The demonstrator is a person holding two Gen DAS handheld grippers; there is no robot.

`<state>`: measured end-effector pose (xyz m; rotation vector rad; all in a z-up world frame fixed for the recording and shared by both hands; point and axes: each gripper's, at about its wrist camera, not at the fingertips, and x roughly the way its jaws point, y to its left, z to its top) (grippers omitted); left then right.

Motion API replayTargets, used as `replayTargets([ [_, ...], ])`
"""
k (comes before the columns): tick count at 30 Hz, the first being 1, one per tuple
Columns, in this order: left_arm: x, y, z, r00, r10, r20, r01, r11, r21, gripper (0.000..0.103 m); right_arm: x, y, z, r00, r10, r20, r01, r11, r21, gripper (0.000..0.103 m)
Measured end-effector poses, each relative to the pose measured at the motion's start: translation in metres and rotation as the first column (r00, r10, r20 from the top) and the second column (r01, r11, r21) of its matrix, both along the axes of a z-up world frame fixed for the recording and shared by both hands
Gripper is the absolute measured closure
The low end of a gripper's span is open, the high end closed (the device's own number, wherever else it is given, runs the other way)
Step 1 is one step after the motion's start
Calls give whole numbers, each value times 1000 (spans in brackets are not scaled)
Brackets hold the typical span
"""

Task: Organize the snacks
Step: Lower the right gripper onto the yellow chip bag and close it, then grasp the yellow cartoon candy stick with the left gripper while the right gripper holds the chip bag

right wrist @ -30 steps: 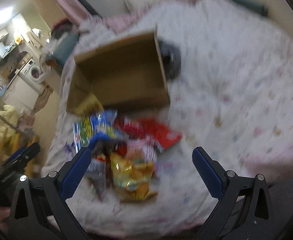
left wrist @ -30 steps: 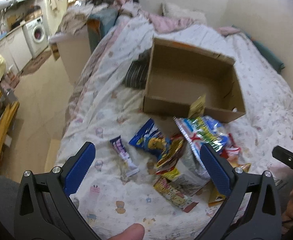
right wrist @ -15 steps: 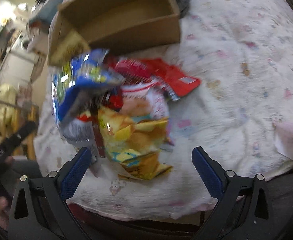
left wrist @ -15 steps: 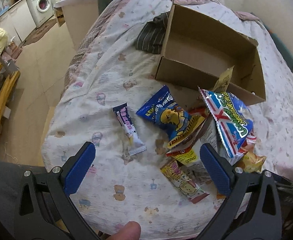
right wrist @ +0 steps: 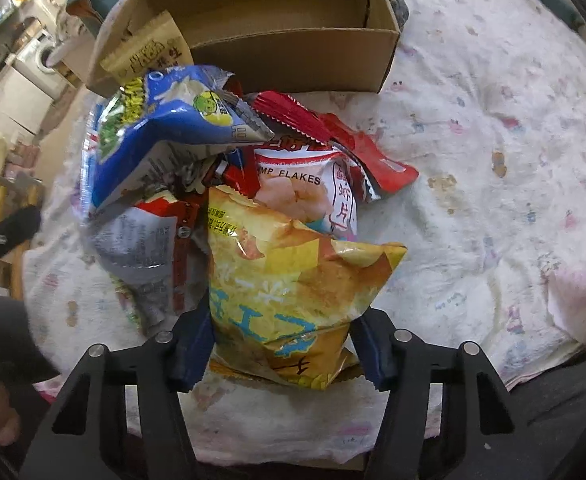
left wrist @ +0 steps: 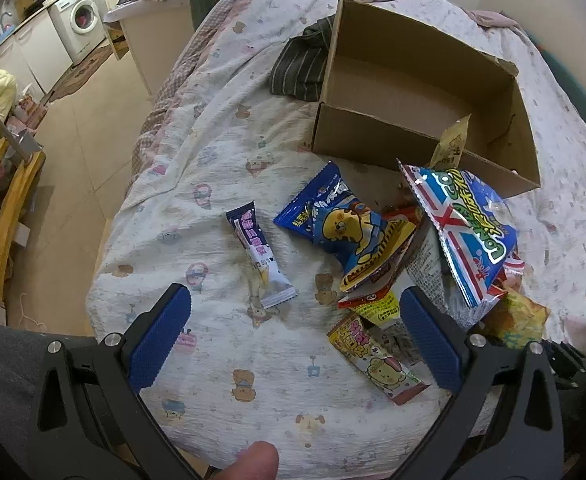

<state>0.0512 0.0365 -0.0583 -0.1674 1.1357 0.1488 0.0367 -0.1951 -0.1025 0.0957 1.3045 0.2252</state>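
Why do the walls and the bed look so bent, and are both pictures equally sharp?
Both views bend because of fisheye lenses, with dark corners. Left wrist view: sharp, even daylight, the cardboard box edges curve. Right wrist view: the yellow chip bag is crisp with slight glare, as the right gripper closes around it, but the blue bag and the far left side smear softly.

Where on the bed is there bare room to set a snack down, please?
Bare bedsheet lies left of the purple wafer packet, and more lies right of the red wrapper. The cardboard box floor looks bare. In front of the box the packets overlap, with the yellow chip bag nearest.
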Motion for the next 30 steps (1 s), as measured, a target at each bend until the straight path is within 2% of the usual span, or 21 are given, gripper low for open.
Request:
replayTargets([
  [5,0,-2,0,1000,-6,-5,6,1000,11,0,-2,-30,30,999,-19,29,16,992,121,42],
  [7,1,-2,-1,1000,-6,-13,6,1000,14,0,-1,-43,51,996,-31,84,15,981,193,42],
  [10,-1,-4,-2,1000,-7,-27,7,1000,3,0,2,-60,81,980,-39,197,-11,969,246,42],
  [13,-3,-7,-5,998,-24,-54,22,999,-40,1,14,-72,86,972,-62,225,-6,956,292,42],
  [15,-6,-9,-12,996,-15,-93,7,996,-87,9,14,-74,81,971,-81,225,8,951,310,42],
  [17,-8,-11,-28,987,4,-161,-31,986,-166,24,16,-75,71,973,-108,205,35,944,328,42],
  [20,-8,-18,-55,967,36,-252,-97,967,-235,44,17,-77,69,972,-125,199,49,936,349,42],
  [21,-7,-22,-61,964,37,-262,-105,963,-249,45,17,-77,70,970,-127,207,47,935,353,42],
  [23,-4,-35,-71,964,30,-266,-95,967,-238,47,14,-82,71,968,-127,217,44,935,353,42],
  [26,-2,-44,-80,958,35,-284,-101,970,-221,61,17,-85,69,968,-133,214,48,931,363,42],
  [30,-6,-47,-74,960,20,-278,-71,982,-177,66,17,-87,73,963,-145,226,46,919,392,42],
])
